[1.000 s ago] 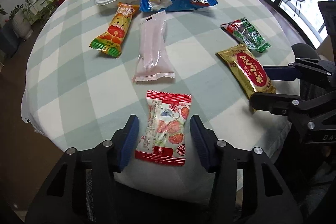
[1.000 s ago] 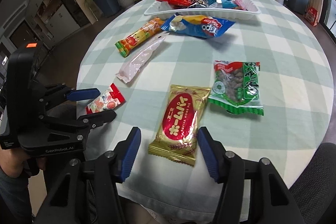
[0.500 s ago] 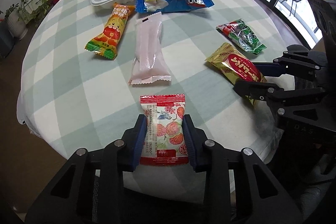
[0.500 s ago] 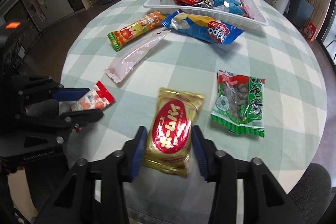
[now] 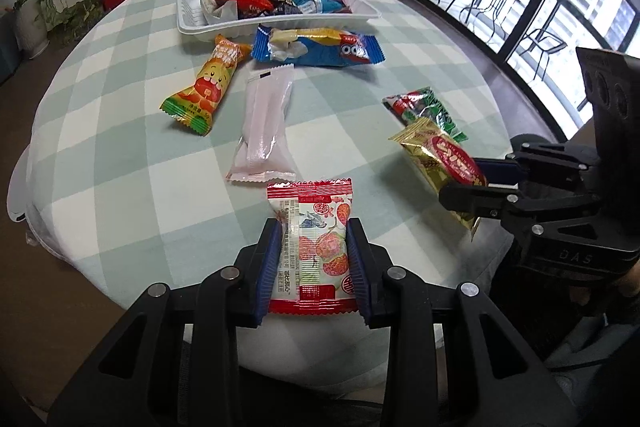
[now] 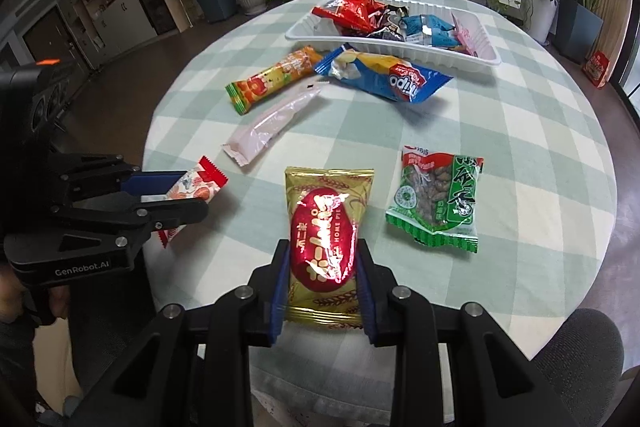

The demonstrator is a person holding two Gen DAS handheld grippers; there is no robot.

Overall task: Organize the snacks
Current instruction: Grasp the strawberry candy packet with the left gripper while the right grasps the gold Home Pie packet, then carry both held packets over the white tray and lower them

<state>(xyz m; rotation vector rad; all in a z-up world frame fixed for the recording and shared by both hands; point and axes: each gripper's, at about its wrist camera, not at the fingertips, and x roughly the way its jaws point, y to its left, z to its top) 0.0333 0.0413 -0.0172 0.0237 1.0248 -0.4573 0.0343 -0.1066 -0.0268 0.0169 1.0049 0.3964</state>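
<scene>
My left gripper [image 5: 313, 239] is shut on a red-and-white fruit candy packet [image 5: 313, 239], lifted off the checked tablecloth; it also shows in the right wrist view [image 6: 196, 187]. My right gripper [image 6: 320, 263] is shut on a gold pie packet [image 6: 326, 227] with a red oval label, also lifted; it also shows in the left wrist view [image 5: 440, 155]. A white tray [image 5: 276, 25] at the far side of the table holds several snacks. It also shows in the right wrist view [image 6: 400, 49].
On the cloth lie an orange snack bar [image 5: 206, 87], a pale pink packet [image 5: 266, 127], a blue Tipo packet [image 5: 320, 49] and a green nut packet [image 6: 438, 201]. The round table's edge [image 5: 100, 283] is close below both grippers. Plants and a low cabinet stand behind.
Both grippers closed from open onto their packets and lifted them off the cloth, the left on the fruit candy, the right on the gold pie.
</scene>
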